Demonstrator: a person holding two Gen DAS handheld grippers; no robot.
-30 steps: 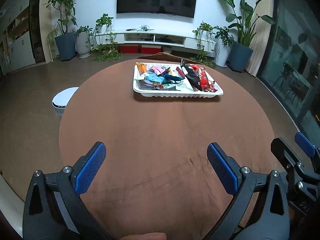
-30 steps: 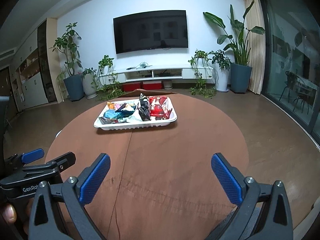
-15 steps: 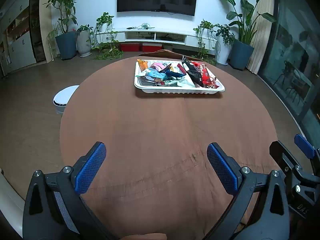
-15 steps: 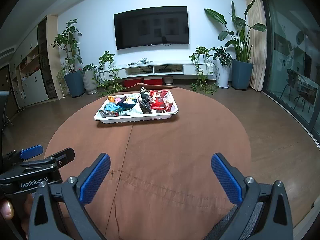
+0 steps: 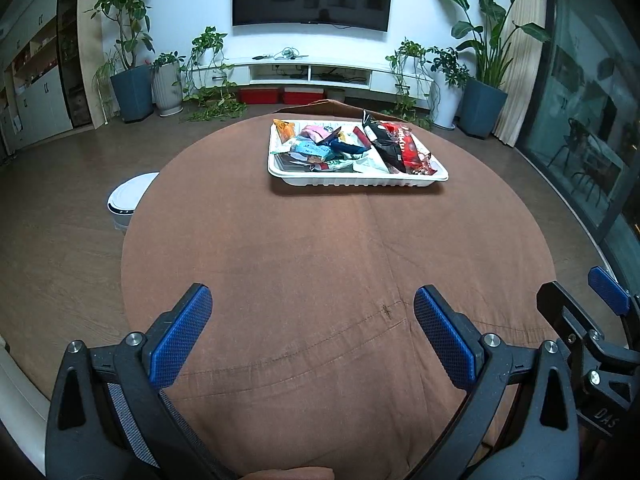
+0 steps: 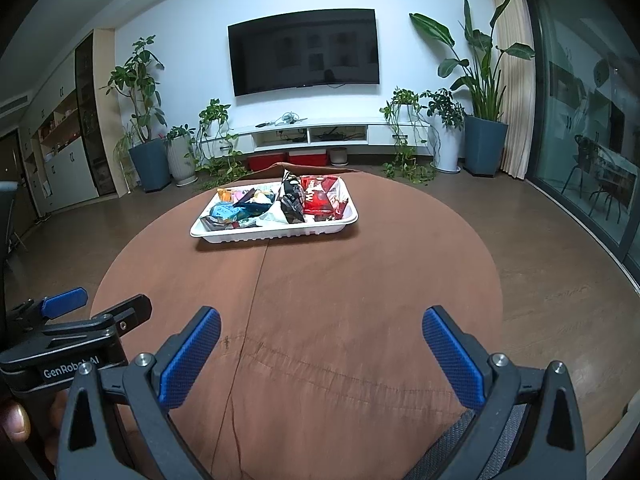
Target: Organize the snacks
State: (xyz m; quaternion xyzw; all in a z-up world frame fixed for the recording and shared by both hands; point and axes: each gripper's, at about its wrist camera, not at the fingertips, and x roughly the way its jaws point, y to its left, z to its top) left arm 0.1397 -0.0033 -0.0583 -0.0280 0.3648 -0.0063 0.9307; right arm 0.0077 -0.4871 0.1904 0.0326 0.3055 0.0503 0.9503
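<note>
Brown cloth (image 5: 320, 264): covers the round table, filling the middle of both views.
Left gripper (image 5: 312, 316): low in the left wrist frame, jaws wide apart, nothing between the blue pads (image 5: 180, 340).
White tray (image 5: 356, 178): upper centre, at the table's far side, well apart from both grippers.
Snacks (image 5: 348, 146): mixed packets piled in the tray, red and black ones toward its right end.
Right gripper (image 6: 322, 336): low in the right wrist frame, jaws wide, empty.
</note>
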